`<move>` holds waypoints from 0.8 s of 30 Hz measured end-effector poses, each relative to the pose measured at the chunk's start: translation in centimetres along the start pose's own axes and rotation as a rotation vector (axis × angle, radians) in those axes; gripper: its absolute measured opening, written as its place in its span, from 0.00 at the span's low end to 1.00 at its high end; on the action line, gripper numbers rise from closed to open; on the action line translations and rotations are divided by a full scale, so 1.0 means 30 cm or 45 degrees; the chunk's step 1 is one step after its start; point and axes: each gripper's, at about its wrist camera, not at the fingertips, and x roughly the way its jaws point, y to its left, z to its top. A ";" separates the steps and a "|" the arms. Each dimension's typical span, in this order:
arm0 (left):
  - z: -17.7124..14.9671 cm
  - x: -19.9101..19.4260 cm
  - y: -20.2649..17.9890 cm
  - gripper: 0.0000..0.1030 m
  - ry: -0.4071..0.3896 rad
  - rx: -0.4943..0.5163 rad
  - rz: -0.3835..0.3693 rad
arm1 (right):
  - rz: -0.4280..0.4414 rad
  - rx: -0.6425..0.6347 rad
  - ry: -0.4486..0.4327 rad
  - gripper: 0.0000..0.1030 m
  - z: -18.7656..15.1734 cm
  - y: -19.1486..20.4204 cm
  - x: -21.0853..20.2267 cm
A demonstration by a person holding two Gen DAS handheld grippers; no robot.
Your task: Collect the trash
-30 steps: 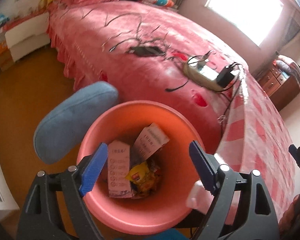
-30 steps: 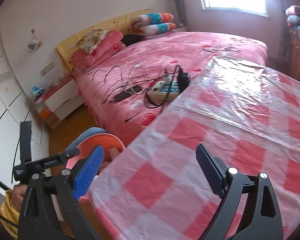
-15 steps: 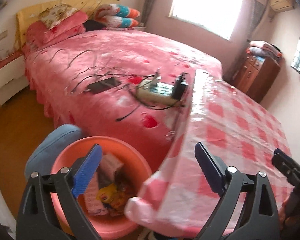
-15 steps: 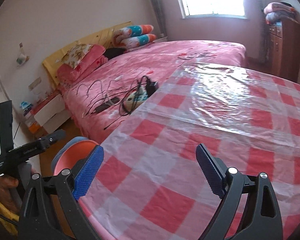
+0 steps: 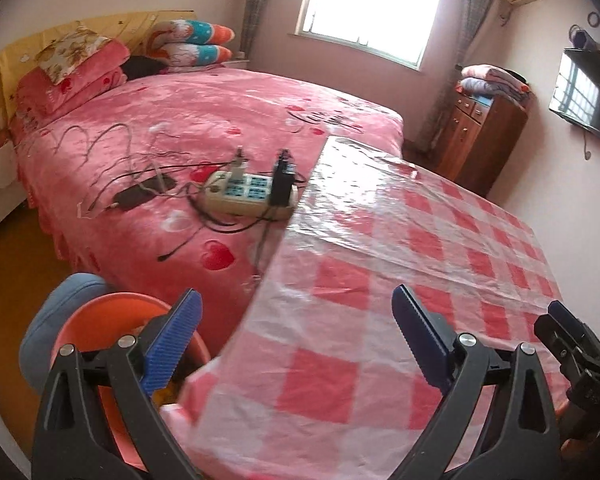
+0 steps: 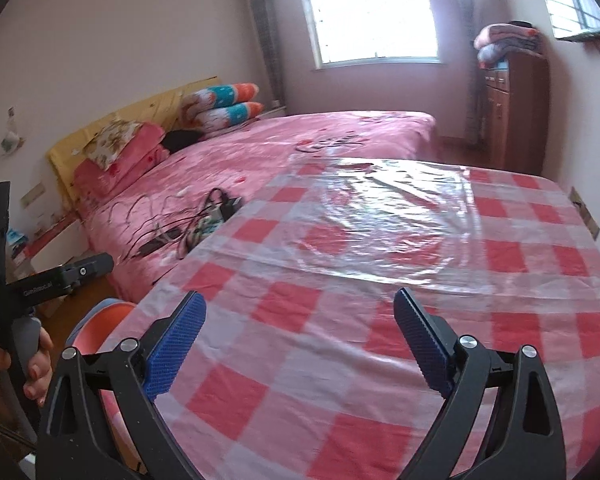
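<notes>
Two claws are in view, and both stand wide with nothing between their blue pads. The left claw (image 5: 296,336) has just been opening further and hangs over the near corner of the desk (image 5: 400,248), which wears one red-and-white checked cloth under clear plastic; the right claw (image 6: 300,340) hovers over the same cloth, farther in from the edge. The one trash bin, an orange-red bucket (image 5: 100,312), sits on the floor at the desk's left corner, just beside the bed (image 5: 204,120), with one grey-blue rounded cushion or seat (image 5: 56,300) touching its far-left side. Only a scrap of yellow shows inside the bucket behind the left claw's finger; what else it holds cannot be told. The desk top itself carries no loose item that can be made out. On the pink bed lie one white power strip (image 5: 244,196) with two plugs or adapters standing in it, one dark flat device (image 5: 134,198) and a tangle of thin cables. At the headboard there are two striped bolsters (image 5: 192,42), one on the other, and a floral pillow (image 5: 72,50) on folded pink bedding. One wooden cabinet (image 5: 484,136) stands near the single window (image 5: 372,4), folded blankets piled on top. In the right wrist view a hand (image 6: 36,364) grips the left tool's handle.
</notes>
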 end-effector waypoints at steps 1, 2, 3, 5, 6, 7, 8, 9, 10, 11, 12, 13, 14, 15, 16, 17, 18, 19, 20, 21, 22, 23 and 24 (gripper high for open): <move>-0.001 0.004 -0.015 0.93 0.002 0.006 -0.004 | -0.011 0.013 -0.005 0.91 0.000 -0.019 -0.006; 0.001 0.009 -0.035 0.93 0.005 0.019 -0.010 | -0.020 0.020 -0.008 0.91 0.000 -0.031 -0.007; 0.002 0.015 -0.055 0.93 0.008 0.030 -0.015 | -0.038 0.035 -0.014 0.91 0.000 -0.053 -0.014; 0.005 0.024 -0.084 0.93 0.014 0.044 -0.028 | -0.067 0.057 -0.025 0.91 0.000 -0.083 -0.026; 0.003 0.027 -0.097 0.93 0.018 0.050 -0.033 | -0.086 0.069 -0.034 0.91 0.002 -0.104 -0.034; 0.005 0.033 -0.112 0.93 0.022 0.055 -0.041 | -0.101 0.076 -0.040 0.91 0.002 -0.116 -0.040; 0.006 0.038 -0.129 0.93 0.027 0.061 -0.050 | -0.129 0.085 -0.047 0.91 0.002 -0.136 -0.047; 0.007 0.044 -0.147 0.93 0.031 0.068 -0.060 | -0.147 0.090 -0.051 0.91 0.002 -0.148 -0.050; 0.008 0.048 -0.157 0.93 0.034 0.072 -0.066 | -0.166 0.095 -0.055 0.91 0.001 -0.159 -0.055; 0.009 0.053 -0.173 0.93 0.038 0.081 -0.073 | -0.185 0.099 -0.061 0.91 0.002 -0.173 -0.060; 0.010 0.057 -0.187 0.93 0.041 0.088 -0.079 | -0.209 0.102 -0.068 0.91 0.002 -0.191 -0.065; 0.010 0.063 -0.204 0.93 0.044 0.097 -0.086 | -0.224 0.104 -0.071 0.91 0.002 -0.203 -0.067; 0.010 0.069 -0.223 0.93 0.049 0.107 -0.093 | -0.240 0.111 -0.076 0.91 0.001 -0.220 -0.072; 0.010 0.074 -0.242 0.93 0.053 0.118 -0.100 | -0.248 0.117 -0.078 0.91 0.001 -0.234 -0.071; 0.009 0.075 -0.255 0.93 0.053 0.125 -0.106 | -0.258 0.122 -0.081 0.91 0.001 -0.245 -0.073; 0.008 0.079 -0.274 0.93 0.055 0.135 -0.112 | -0.268 0.128 -0.084 0.91 0.000 -0.256 -0.075; 0.006 0.084 -0.289 0.93 0.059 0.144 -0.117 | -0.282 0.136 -0.085 0.91 -0.001 -0.272 -0.076; 0.002 0.091 -0.310 0.93 0.067 0.156 -0.125 | -0.292 0.142 -0.086 0.91 -0.001 -0.283 -0.078; 0.001 0.095 -0.322 0.93 0.072 0.163 -0.131 | -0.301 0.147 -0.087 0.91 -0.003 -0.296 -0.081; -0.002 0.100 -0.335 0.93 0.078 0.171 -0.138 | -0.316 0.155 -0.089 0.91 -0.004 -0.312 -0.083; -0.006 0.108 -0.354 0.93 0.085 0.180 -0.145 | -0.328 0.161 -0.091 0.91 -0.005 -0.325 -0.085; -0.010 0.112 -0.365 0.93 0.087 0.185 -0.148 | -0.336 0.165 -0.093 0.91 -0.008 -0.334 -0.089; -0.012 0.117 -0.379 0.93 0.090 0.193 -0.153 | -0.350 0.174 -0.096 0.91 -0.010 -0.349 -0.092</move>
